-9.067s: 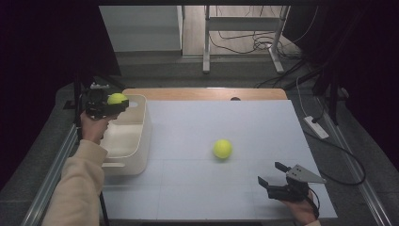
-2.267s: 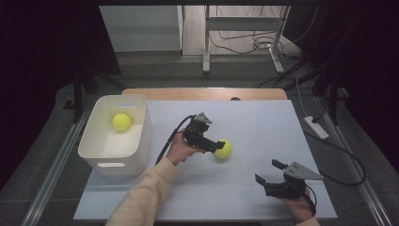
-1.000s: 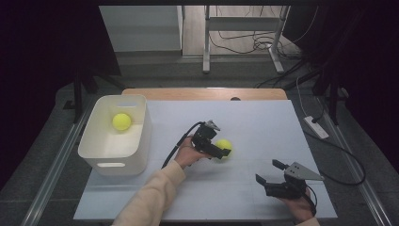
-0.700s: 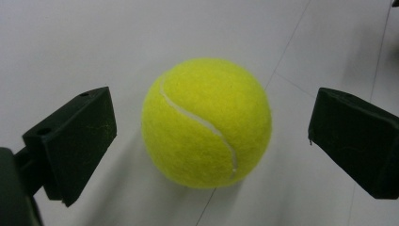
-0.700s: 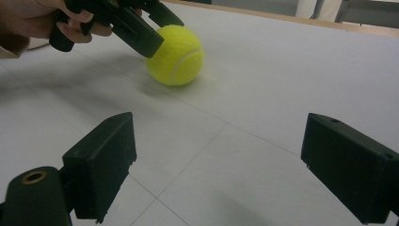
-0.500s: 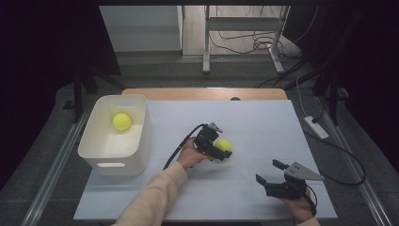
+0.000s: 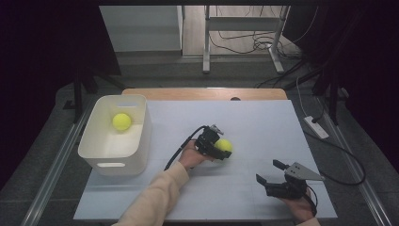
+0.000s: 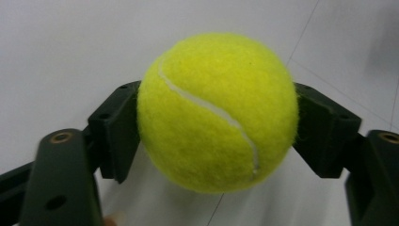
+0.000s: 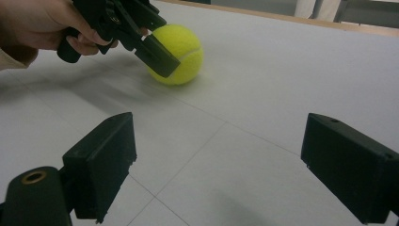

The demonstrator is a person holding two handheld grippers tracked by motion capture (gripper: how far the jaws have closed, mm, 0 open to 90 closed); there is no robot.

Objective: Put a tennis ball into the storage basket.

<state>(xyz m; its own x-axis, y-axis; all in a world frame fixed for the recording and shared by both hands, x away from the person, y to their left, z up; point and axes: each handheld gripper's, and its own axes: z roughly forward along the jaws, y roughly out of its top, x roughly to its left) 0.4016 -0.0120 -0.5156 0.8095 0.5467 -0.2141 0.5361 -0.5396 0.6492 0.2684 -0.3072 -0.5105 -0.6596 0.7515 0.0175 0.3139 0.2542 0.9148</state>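
- The white table has a wooden far edge.
- Beyond it lies grey floor with a metal stand and loose cables.
- Left and right sides of the room are dark.
- A white power strip lies on the right floor.

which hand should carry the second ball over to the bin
Left. The left hand-held gripper has just closed on the tennis ball, nearer the white bin. The right hand-held gripper sits open, farther off.
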